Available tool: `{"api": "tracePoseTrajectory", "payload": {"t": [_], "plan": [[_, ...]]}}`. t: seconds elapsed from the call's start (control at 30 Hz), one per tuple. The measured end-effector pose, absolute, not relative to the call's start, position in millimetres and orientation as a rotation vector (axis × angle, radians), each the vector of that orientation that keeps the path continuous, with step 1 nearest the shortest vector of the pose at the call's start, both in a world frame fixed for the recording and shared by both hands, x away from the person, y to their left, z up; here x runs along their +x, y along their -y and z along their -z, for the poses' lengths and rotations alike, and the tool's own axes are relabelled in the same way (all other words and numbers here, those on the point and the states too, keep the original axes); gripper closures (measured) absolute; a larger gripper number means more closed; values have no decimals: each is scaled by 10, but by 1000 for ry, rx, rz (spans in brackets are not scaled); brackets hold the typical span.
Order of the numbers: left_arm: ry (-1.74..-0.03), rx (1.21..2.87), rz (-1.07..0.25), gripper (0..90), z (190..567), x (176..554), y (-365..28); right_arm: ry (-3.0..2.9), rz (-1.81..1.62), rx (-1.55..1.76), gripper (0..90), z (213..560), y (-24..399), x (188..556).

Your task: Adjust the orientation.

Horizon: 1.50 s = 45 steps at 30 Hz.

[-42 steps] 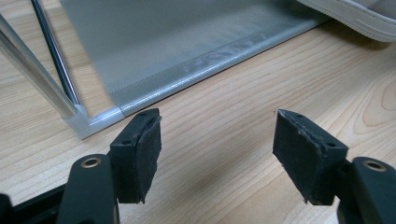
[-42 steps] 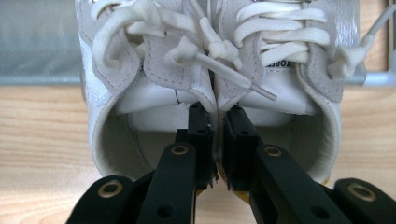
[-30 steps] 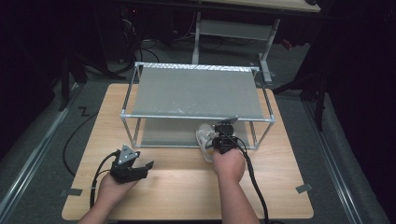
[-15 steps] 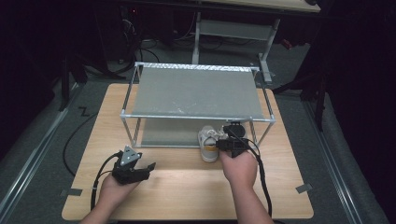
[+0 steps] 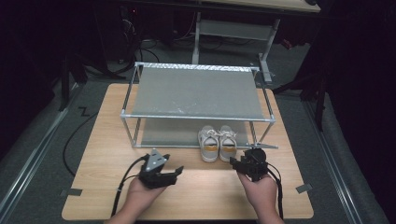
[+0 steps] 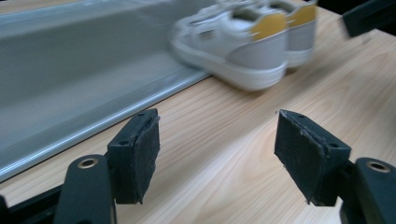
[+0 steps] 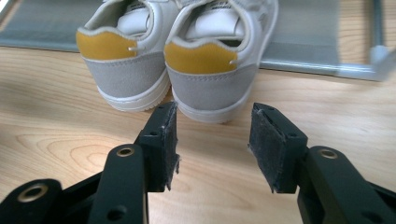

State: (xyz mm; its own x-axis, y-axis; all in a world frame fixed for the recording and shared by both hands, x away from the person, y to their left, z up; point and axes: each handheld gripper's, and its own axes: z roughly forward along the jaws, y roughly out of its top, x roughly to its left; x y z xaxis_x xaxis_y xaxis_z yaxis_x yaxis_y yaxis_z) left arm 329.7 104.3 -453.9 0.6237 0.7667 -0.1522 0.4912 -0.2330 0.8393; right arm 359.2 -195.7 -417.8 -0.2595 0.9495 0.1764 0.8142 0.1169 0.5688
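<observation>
Jaws on my right gripper [image 5: 239,163] have just been opening, and they now stand apart with nothing between the pads; a second ago that gripper was up against the shoes [image 5: 218,143] at the rack, and now my hand has pulled back toward me, with the pair left standing. My left gripper [image 5: 173,173] has its jaws wide and empty too, and it has slid a little across the table since then, turned toward the shoes.

I read that as the placing step done: the pair sits side by side, toes on the bottom shelf of the rack [image 5: 196,91], heels with the yellow tabs toward me and hanging over onto the wood. In the right gripper view the nearer heel [image 7: 209,77] is just beyond my open pads, not touching them. Both hands look free for whatever comes next.

Going down in size: the room is dark, with grey floor around and a second metal frame [image 5: 231,28] behind. The table [image 5: 102,140] is pale wood. On it stands the two-level rack with grey shelves, the top one bare. Small grey tape marks [image 5: 304,188] sit near the table's front corners.
</observation>
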Motion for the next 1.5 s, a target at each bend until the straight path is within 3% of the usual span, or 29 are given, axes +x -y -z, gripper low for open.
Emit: {"api": "tracePoseTrajectory", "payload": {"t": [0.07,0.1,0.2,0.23,0.37,0.63,0.87,1.0,1.1,1.33,1.5], "plan": [[-1027,1880,-347,324,4577,3397,-813,-2145,-877,1702,531,4288,1964,3591],[-1041,1886,-351,344,4604,3456,-678,-2132,-887,1649,595,4390,1942,3603],[-1069,1908,-359,376,4680,3628,-319,-2125,-888,1622,617,4471,1905,3621],[-1084,1901,-382,480,4699,3716,-182,-2112,-930,1569,633,4498,1889,3631],[-1122,1904,-393,492,4696,3830,-88,-2096,-901,1537,683,4505,1862,3703],[-1192,1935,-476,549,4732,4218,25,-2088,-936,1589,660,4570,1890,4133],[-1260,1898,-462,562,4850,4495,79,-2056,-919,1639,637,4682,1859,4466],[-1237,1883,-441,560,4838,4461,29,-2056,-935,1670,590,4694,1885,4472],[-1221,1853,-449,473,4789,4371,-59,-2067,-911,1605,528,4661,1881,4339],[-1147,1870,-466,411,4687,4054,-284,-2073,-919,1533,440,4623,1909,4135],[-1106,1930,-496,382,4634,3743,-747,-2065,-966,1394,429,4618,1980,3884]]}}
